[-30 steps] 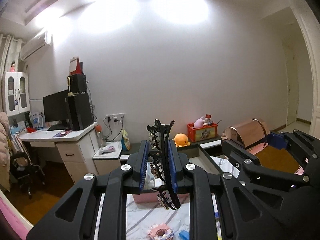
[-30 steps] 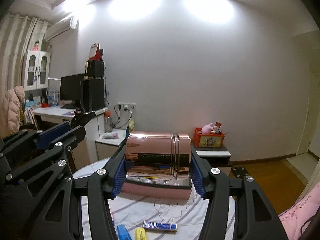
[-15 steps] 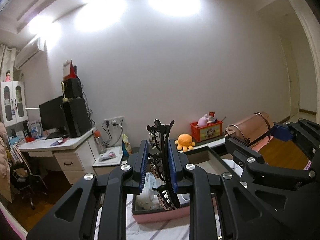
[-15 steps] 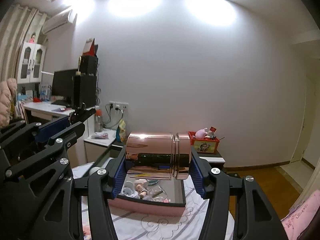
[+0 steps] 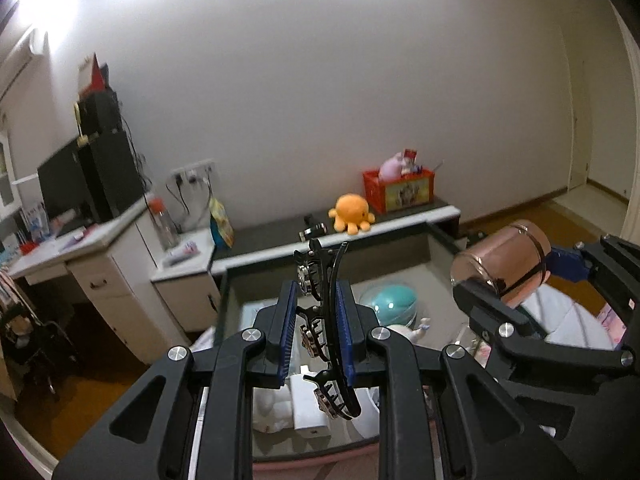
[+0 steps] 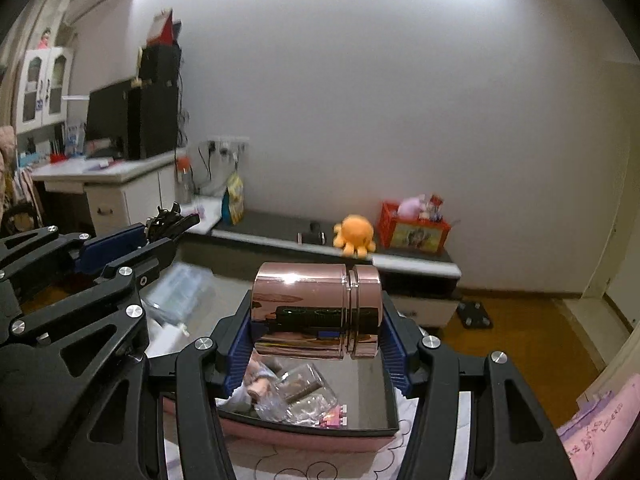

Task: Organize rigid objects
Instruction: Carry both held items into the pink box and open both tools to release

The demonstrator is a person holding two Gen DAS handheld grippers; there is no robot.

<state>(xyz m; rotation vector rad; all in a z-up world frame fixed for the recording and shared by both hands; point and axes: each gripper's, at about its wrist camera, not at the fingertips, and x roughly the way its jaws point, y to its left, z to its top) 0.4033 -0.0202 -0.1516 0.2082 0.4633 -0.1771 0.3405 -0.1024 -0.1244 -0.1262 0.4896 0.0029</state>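
Note:
My left gripper [image 5: 316,322] is shut on a black hair claw clip [image 5: 326,332] with jewelled teeth, which stands on end between the blue pads. It hangs over the left part of a pink storage box [image 5: 320,456]. My right gripper [image 6: 316,314] is shut on a shiny rose-gold cylindrical jar [image 6: 316,310], held sideways by its two ends above the same pink storage box [image 6: 304,436]. The rose-gold jar [image 5: 502,266] also appears at the right of the left wrist view, and the left gripper's fingers [image 6: 120,242] at the left of the right wrist view.
Inside the box lie a teal dome [image 5: 394,300], a white block [image 5: 310,408], soft white items and clear packets [image 6: 294,394]. Behind it a low bench [image 6: 320,252] carries an orange plush octopus [image 6: 354,236] and a red crate [image 6: 416,232]. A white desk [image 5: 60,248] stands left.
Both grippers have moved forward and down toward the box, each keeping its object. The box, first a thin edge below the fingers, now lies open beneath them with its contents showing.

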